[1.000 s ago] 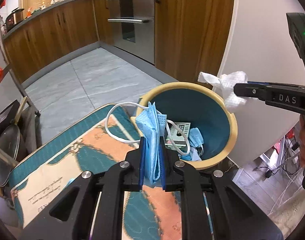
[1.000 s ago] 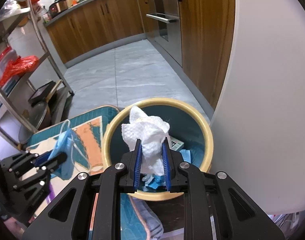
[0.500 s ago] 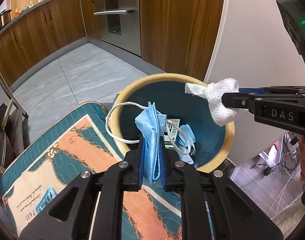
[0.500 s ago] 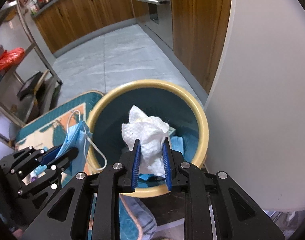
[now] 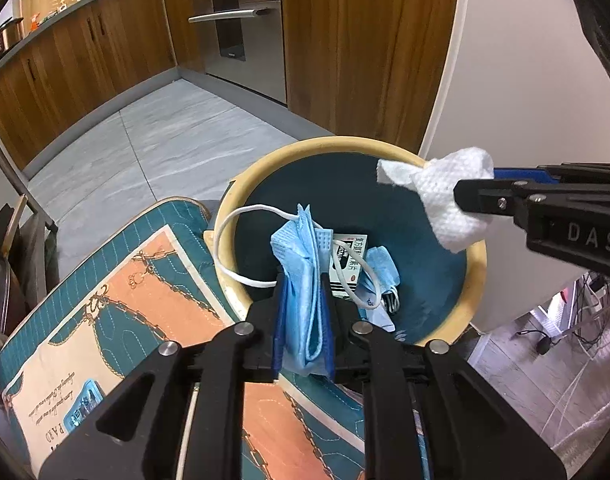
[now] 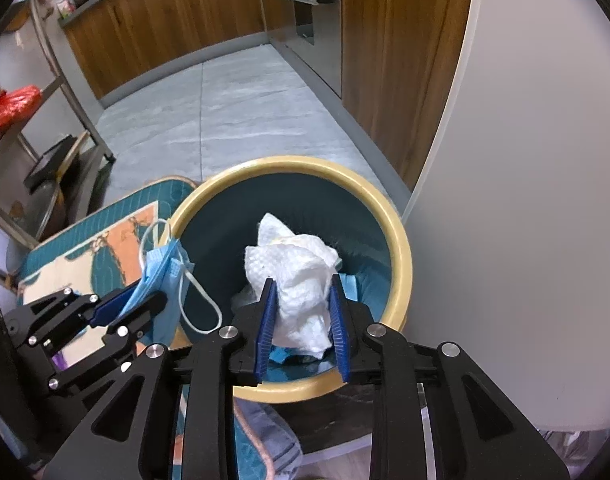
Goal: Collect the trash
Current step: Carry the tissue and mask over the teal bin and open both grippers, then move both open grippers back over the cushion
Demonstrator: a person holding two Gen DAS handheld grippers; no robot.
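A crumpled white paper towel point(image 6: 301, 284) is loosely held between the right gripper's point(image 6: 303, 322) just-widened jaws, directly above the round yellow-rimmed teal bin point(image 6: 401, 256). A blue face mask point(image 5: 305, 280) hangs between the left gripper's point(image 5: 305, 328) opening jaws over the near rim.

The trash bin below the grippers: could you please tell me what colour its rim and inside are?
The trash bin has a pale yellow rim and a dark teal inside, clearest in the right wrist view.
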